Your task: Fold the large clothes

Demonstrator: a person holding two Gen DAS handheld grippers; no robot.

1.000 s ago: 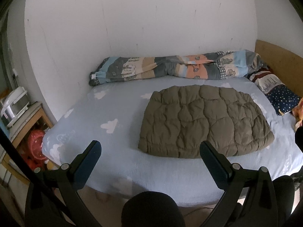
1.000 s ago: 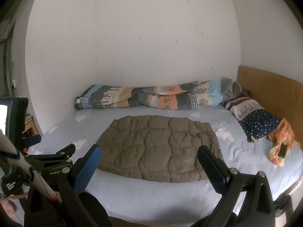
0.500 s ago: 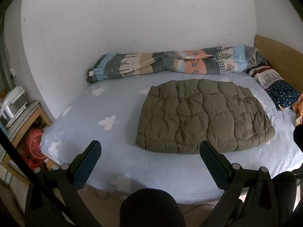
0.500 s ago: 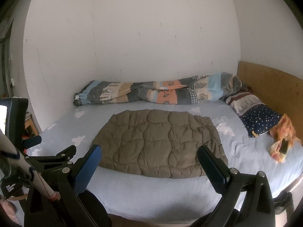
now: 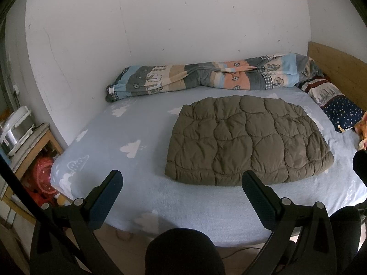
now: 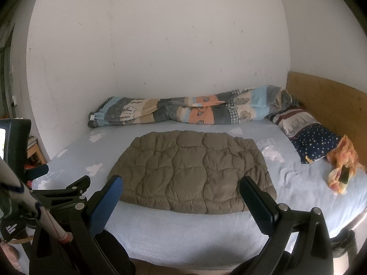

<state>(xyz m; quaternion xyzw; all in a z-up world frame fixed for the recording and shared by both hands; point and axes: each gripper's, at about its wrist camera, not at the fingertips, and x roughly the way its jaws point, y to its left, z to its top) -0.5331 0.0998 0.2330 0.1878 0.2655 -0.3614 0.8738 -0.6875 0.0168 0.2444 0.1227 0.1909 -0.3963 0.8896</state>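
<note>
An olive quilted padded garment lies folded into a flat bundle on the light blue bed sheet; it also shows in the right wrist view. My left gripper is open and empty, held off the bed's near edge, short of the garment. My right gripper is open and empty, also in front of the bed, with the garment's near edge between its fingers in the view. The left gripper shows at the lower left of the right wrist view.
A rolled patterned blanket lies along the wall. A star-print pillow and an orange cloth lie by the wooden headboard. A wooden side table with an appliance stands left of the bed.
Both grippers have tilted down and edged a little closer to the bed, so the garment sits lower in both views. Both stay open. The garment has not moved.
</note>
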